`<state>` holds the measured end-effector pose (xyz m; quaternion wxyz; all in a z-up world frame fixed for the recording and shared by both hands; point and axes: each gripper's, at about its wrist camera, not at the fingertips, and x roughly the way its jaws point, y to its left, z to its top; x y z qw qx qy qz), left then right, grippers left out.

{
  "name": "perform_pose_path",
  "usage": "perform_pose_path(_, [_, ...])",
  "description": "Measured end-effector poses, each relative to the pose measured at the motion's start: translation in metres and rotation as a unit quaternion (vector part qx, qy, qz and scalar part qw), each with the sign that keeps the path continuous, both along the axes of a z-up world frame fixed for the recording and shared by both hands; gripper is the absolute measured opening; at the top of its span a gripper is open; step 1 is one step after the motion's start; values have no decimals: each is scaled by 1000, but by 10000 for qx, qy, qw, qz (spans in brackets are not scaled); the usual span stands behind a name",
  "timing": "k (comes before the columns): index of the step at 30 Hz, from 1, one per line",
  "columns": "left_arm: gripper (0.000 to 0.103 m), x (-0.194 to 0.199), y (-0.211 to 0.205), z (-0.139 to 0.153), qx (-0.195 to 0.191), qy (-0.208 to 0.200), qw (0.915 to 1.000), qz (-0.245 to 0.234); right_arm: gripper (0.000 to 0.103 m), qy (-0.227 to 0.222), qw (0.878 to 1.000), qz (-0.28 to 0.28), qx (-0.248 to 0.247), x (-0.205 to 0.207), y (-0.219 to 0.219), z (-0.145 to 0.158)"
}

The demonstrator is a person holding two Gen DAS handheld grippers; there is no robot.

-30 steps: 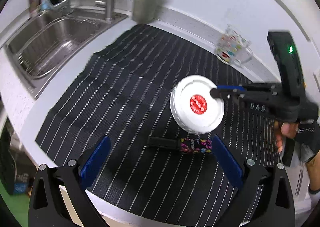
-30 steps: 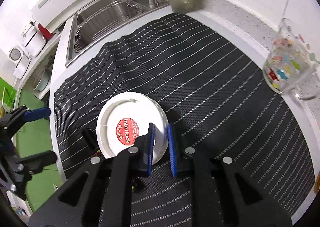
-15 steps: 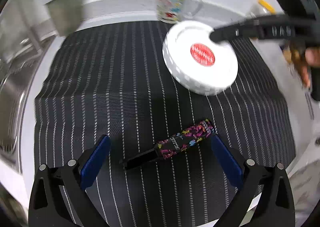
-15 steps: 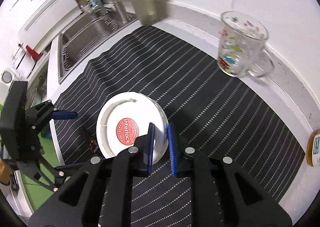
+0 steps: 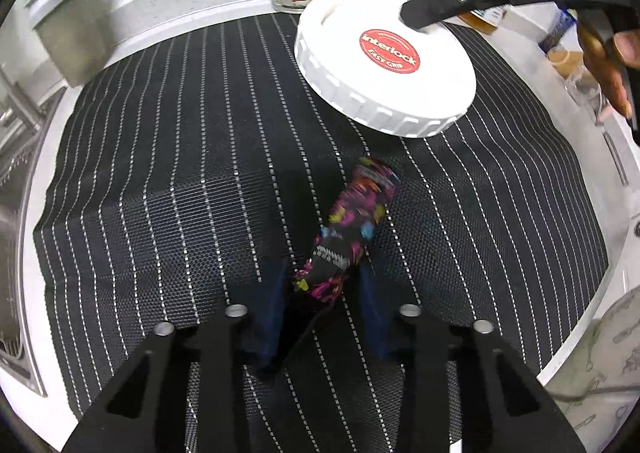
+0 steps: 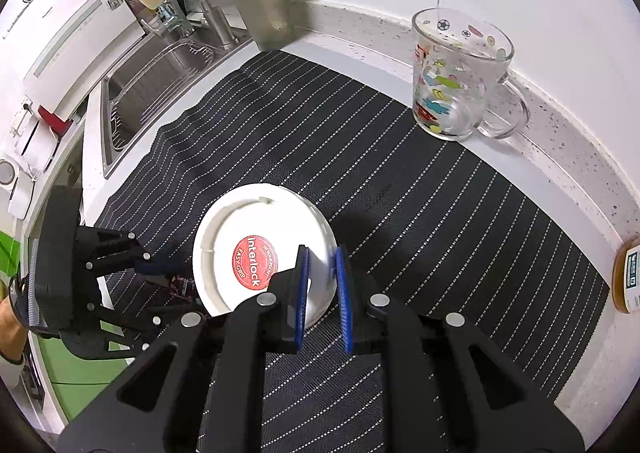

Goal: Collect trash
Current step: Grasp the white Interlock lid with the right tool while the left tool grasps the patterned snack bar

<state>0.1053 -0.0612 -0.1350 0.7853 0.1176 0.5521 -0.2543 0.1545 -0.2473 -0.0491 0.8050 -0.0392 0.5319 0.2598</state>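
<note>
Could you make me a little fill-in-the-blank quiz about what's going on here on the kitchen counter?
1. The right gripper is clamped on the rim of a white ____.
2. The sticker in the middle of the lid is coloured ____.
3. The colourful wrapper, between the fingers of the left gripper, lies on a black ____ mat.
4. The printed glass mug stands ____ the mat, near the wall.

Missing words: lid; red; striped; beside

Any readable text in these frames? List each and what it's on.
"interlock" and "EASY GRIP": red sticker on the white lid.
"DAS": arm of the right gripper, seen from the left wrist.
Colourful wrapper: small white print, blurred.
Amber bottle label: too small.
Glass mug: pictures only.
</note>
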Motion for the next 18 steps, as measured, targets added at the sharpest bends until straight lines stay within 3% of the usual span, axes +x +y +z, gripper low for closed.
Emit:
perform_pose_path(10, [25, -5, 24, 19, -322, 1, 9916, 1251, 13, -133, 9999, 57, 80, -5, -4, 9])
perform_pose_path(18, [25, -42, 36, 65, -521, -339, 9734, 2206, 13, -291, 9980, 551, 145, -27, 0, 27])
